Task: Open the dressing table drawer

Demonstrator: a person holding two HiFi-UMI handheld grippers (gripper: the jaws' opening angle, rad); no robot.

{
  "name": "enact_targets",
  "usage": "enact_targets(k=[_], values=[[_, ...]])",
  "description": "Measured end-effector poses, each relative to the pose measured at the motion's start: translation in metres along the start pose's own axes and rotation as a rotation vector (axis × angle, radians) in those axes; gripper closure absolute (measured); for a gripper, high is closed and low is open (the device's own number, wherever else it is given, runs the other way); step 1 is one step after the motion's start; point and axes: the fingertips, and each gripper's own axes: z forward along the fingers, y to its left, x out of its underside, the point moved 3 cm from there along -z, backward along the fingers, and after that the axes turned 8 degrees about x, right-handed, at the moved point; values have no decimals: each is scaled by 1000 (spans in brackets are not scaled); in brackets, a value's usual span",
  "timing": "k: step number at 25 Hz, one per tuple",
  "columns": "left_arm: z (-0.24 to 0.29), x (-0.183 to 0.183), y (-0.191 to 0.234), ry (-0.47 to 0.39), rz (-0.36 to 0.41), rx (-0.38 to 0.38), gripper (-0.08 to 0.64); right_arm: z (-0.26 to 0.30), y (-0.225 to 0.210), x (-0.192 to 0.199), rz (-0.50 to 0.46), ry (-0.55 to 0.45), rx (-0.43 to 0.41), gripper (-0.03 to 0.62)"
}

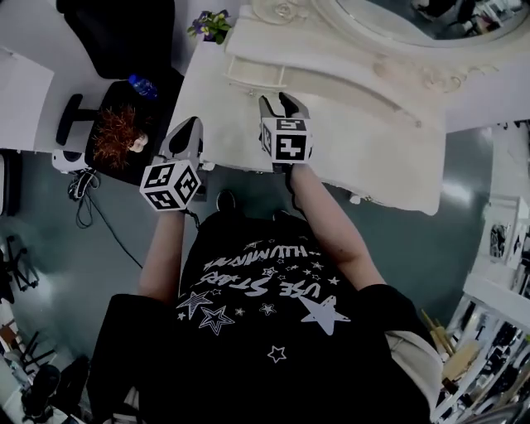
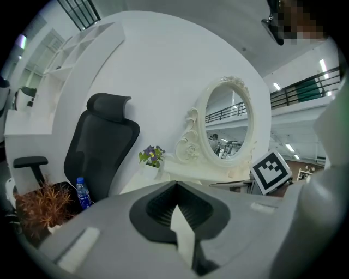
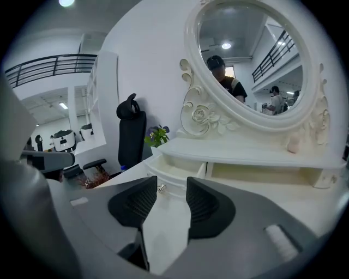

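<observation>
left gripper: jaws closed together, nothing between them. in the head view it hangs at the near edge of the table, centre left of the frame.

right gripper: jaws moderately apart, empty, raised over the table top.

the drawer lies beyond it, at the centre of the right gripper view. it stands pulled out of the low shelf under the mirror. its knob shows through the gap between the jaws, apart from both pads.

probable hazards:
- a further pull on the knob may draw the drawer right off its shelf, so that it tips onto the table.
- a careless sweep of the right gripper may strike the knob and push the drawer back in.
- a sweep towards the upper left may upset the flower pot at the table's far corner.
</observation>
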Motion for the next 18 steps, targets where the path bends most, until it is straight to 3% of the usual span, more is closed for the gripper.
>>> enact_targets(k=[9, 11, 13, 18], values=[[-27, 17, -83, -75, 7, -140, 560, -53, -32, -1, -81, -61, -175, 442], [-36, 26, -102, -94, -6, -172, 560, -65, -40, 5, -97, -73, -210, 480], [-46, 37, -120, -116, -25, -205, 560, -77, -47, 11, -112, -88, -246, 558], [-72, 62, -157, -148, -93, -276, 560, -100, -55, 27, -155, -89, -323, 566]])
